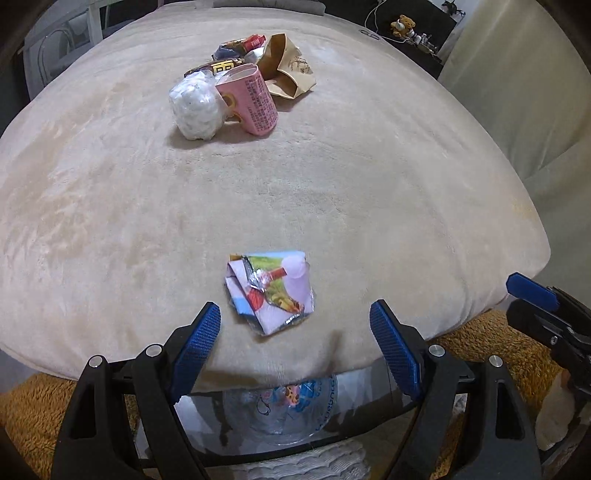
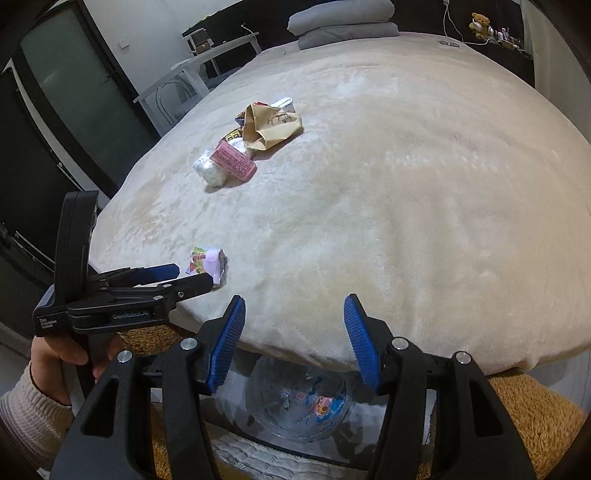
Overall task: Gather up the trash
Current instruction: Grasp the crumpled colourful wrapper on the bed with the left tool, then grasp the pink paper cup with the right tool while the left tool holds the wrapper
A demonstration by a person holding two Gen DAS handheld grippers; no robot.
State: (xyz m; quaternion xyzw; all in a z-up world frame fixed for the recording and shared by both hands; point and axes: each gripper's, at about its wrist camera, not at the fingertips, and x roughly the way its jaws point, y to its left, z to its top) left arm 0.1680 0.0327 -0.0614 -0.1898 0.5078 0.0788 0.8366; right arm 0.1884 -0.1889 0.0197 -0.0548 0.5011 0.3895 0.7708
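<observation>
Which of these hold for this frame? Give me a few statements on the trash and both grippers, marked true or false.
1. The folded colourful snack wrapper lies alone near the bed's edge. True.
2. The left gripper is clamped on that wrapper. False: its jaws are open and hold nothing.
3. The pink paper cup lies on its side in the far pile. True.
4. The right gripper holds the brown paper bag. False: it is empty; the bag lies on the beige blanket.

**Surroundings: Non-Task Items Noted**

Beige plush blanket (image 2: 388, 206) fills the frame centre. Folded grey bedding (image 2: 343, 22) sits at top centre. A teddy bear (image 2: 479, 23) stands upper right, a white cable (image 2: 452, 22) beside it. White chair (image 2: 177, 88) upper left. Brown shaggy rug (image 1: 491, 343) along the bottom.
</observation>
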